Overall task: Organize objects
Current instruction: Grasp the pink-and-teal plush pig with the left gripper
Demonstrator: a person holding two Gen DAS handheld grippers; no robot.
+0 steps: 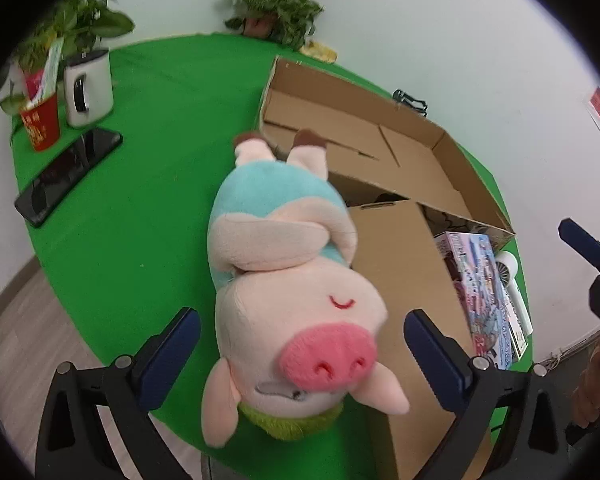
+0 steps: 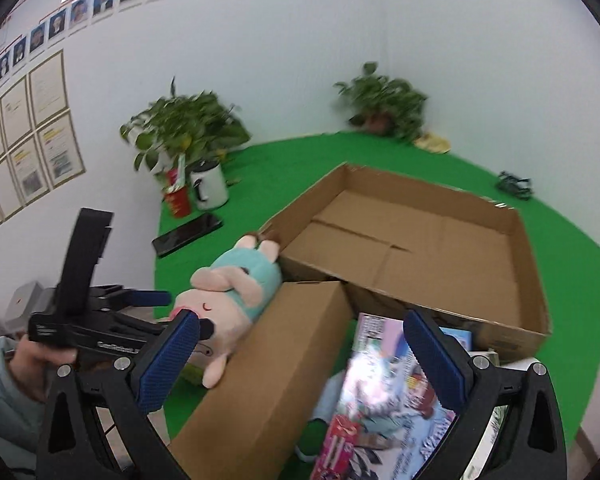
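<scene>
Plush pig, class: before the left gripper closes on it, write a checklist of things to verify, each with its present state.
1. Left gripper jaws open wide: ok.
2. Plush pig lies between the jaws, pads not pressing it: ok.
3. Pig is free of the cardboard flap: not ok, it leans against it.
4. Open cardboard box has bare floor for the pig: ok.
5. Right gripper open, holding nothing: ok.
6. Anything hidden under the pig: cannot tell.

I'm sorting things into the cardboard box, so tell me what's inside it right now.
The cardboard box shows only its bare folded bottom flaps. Its near corner is hidden behind the raised flap. The plush pig lies outside, against its wall.
</scene>
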